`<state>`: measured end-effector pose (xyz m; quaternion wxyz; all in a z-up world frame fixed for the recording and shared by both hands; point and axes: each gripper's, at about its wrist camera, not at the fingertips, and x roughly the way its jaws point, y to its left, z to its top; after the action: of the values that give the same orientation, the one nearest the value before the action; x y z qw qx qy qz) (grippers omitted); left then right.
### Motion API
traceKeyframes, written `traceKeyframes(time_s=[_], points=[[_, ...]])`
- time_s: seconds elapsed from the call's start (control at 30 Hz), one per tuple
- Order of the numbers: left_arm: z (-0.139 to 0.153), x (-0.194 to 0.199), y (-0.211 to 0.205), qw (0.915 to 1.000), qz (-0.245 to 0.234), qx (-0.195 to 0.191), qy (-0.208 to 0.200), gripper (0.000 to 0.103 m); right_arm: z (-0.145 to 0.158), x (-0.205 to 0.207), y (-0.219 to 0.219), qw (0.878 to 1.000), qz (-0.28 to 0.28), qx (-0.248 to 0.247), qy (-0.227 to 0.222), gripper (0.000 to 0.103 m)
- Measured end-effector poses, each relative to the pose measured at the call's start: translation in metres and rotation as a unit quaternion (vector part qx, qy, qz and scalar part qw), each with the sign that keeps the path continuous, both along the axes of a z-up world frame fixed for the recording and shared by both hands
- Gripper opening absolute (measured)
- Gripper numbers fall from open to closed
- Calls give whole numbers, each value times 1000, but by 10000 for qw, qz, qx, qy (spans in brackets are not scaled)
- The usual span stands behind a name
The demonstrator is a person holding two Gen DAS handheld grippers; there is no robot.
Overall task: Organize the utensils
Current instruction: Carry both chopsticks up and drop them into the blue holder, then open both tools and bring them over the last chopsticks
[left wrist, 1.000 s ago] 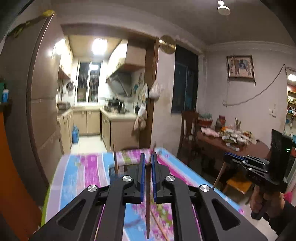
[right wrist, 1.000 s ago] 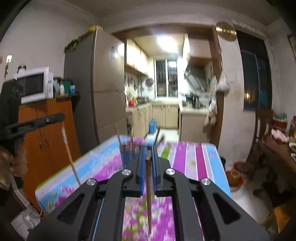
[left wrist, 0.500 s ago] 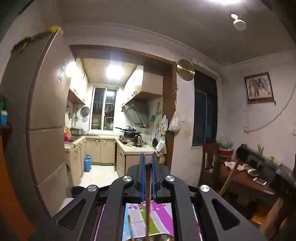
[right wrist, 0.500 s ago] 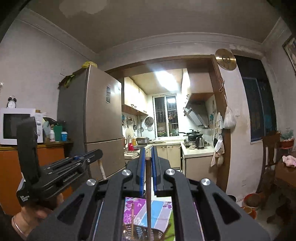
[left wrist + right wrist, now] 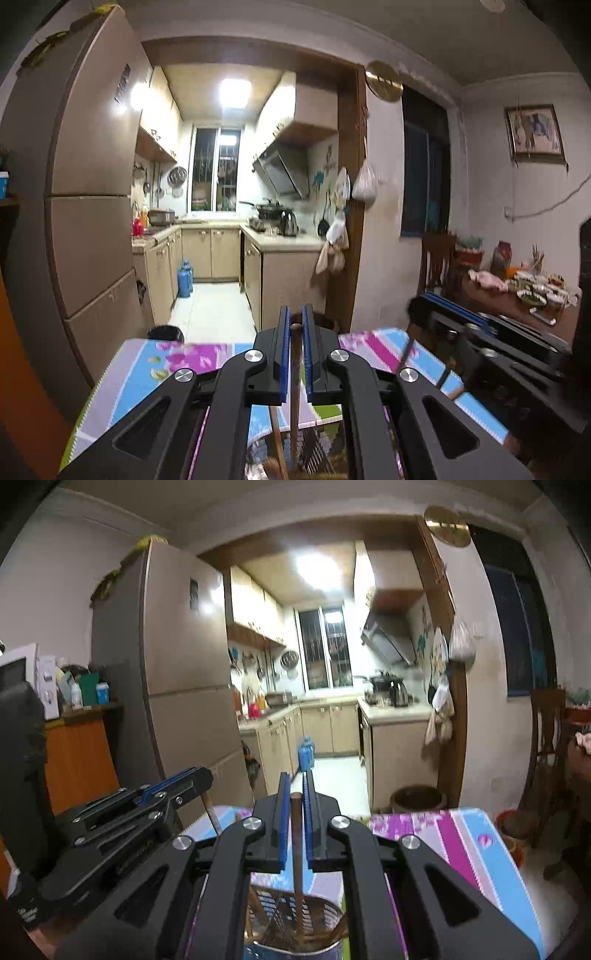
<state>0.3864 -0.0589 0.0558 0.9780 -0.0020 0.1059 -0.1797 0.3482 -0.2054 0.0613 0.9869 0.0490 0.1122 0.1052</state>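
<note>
Wooden chopsticks are pinched upright, one in the left tool (image 5: 294, 332) and one in the right tool (image 5: 294, 797), both over the holder (image 5: 295, 923); crowded sticks inside could deflect either onto the tabletop (image 5: 480, 849).

- utensil holder (image 5: 295, 458) in left wrist view: only part shows, cut by bottom edge, sides hidden behind left gripper (image 5: 294, 354) linkage
- chopstick (image 5: 294, 398) in left gripper: lower end lost inside holder, tip not visible
- right wrist view: utensil holder (image 5: 295, 923) base cut by frame bottom; contents a dark tangle, can't count pieces
- chopstick (image 5: 296, 849) in right gripper (image 5: 295, 830): bottom end hidden among holder contents
- right gripper (image 5: 480, 343) seen from left cam: blurred, its chopstick (image 5: 404, 356) only a thin streak
- dining table (image 5: 517, 299) items at far right: too small/blurry to ID
- hands hidden in both views
</note>
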Motion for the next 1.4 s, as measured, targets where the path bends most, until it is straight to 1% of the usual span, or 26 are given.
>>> traceKeyframes(time_s=[0.1,0.13,0.17,0.2,0.23,0.3,0.37,0.43,0.47,0.53,0.6,0.67,0.7,0.73,0.77,0.8,0.87,0.97,1.0,1.07,1.1,1.13,1.2,1.3,1.37,1.4], points=[[-15,-2,-3,9998,58,166,58,8,-14,4,6,9997,-42,-129,185,5],[-17,-1,-2,9998,68,185,73,8,-16,6,6,9996,-40,-147,258,8],[-20,-3,-3,9997,80,215,90,8,-18,7,7,9992,-92,-178,348,12],[-20,-6,-3,9996,75,254,64,8,-18,7,6,9992,-135,-185,327,21],[-18,-10,-4,9996,88,283,15,8,-14,2,3,9993,-216,-180,236,27],[-7,-24,3,9994,139,249,-181,8,-2,-12,-4,9995,-276,-120,-4,27],[10,-40,15,9990,194,72,-384,10,14,-33,-11,9990,-329,-110,-276,27],[30,-66,36,9969,356,-127,-697,18,28,-53,-21,9979,-355,-107,-537,27],[40,-80,46,9950,476,-190,-860,26,37,-73,-29,9967,-372,-91,-713,27],[53,-118,72,9900,645,-308,-1217,36,48,-97,-42,9951,-426,-118,-883,28],[61,-162,95,9859,715,-301,-1479,41,55,-135,-56,9931,-456,-134,-1075,32],[64,-199,111,9836,811,-191,-1597,43,56,-162,-67,9921,-448,-163,-1159,43],[63,-216,118,9827,837,-152,-1646,49,52,-184,-72,9919,-414,-174,-1187,45],[57,-241,129,9823,844,-106,-1666,53,46,-206,-76,9920,-356,-196,-1196,46],[51,-258,136,9823,873,-64,-1655,62,41,-219,-76,9919,-339,-226,-1200,46],[40,-282,146,9821,946,-3,-1626,65,29,-243,-76,9919,-325,-325,-1182,47],[23,-311,155,9825,1064,127,-1524,65,8,-275,-71,9922,-353,-510,-1084,52],[-24,-354,163,9851,1206,414,-1150,65,-24,-305,-59,9948,-304,-592,-767,59],[-37,-361,162,9866,1202,478,-998,65,-42,-316,-54,9970,-313,-518,-481,60],[-75,-381,158,9907,1114,570,-537,65,-64,-326,-46,9987,-301,-384,-132,62],[-91,-389,156,9915,1100,584,-376,65,-83,-333,-39,9987,-392,-315,69,63],[-114,-399,153,9920,1089,606,-205,64,-95,-337,-34,9985,-442,-289,141,63],[-147,-406,144,9919,1041,730,-44,55,-121,-347,-22,9985,-474,-174,193,63],[-197,-408,131,9889,1081,954,347,48,-162,-350,4,9982,-348,-176,462,62],[-221,-410,128,9883,1075,962,499,47,-180,-349,18,9976,-244,-261,586,51],[-225,-408,126,9879,1087,985,510,47,-190,-345,30,9968,-173,-393,678,49]])
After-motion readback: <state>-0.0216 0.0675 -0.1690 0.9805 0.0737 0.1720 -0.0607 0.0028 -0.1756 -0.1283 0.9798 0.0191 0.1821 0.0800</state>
